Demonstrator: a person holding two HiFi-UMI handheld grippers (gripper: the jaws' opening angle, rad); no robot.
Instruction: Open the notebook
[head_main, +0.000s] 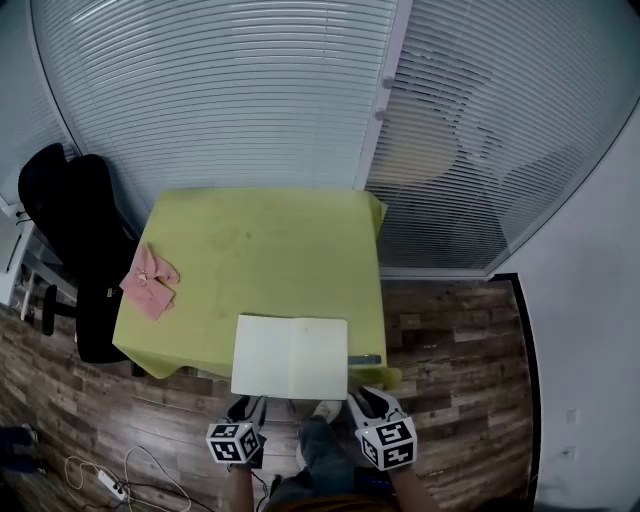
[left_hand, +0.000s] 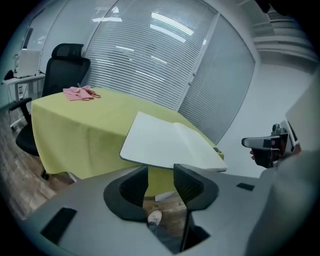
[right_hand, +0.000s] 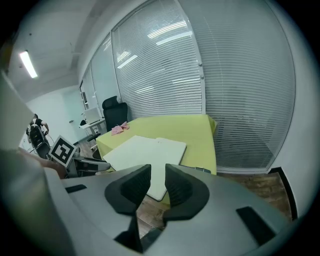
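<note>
Notebook (head_main: 290, 356) lies open, smooth white pages flat, just ahead of the left gripper (head_main: 250, 404) and right gripper (head_main: 362, 397), seemingly overhanging the yellow-green tablecloth (head_main: 260, 250); both pairs of jaws apart, empty.

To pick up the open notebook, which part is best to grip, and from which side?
Grip the notebook by its near edge, coming from the person's side, one jaw above and one below. It lies flat and open, and that edge sticks out past the table, so a jaw can likely slip under.
</note>
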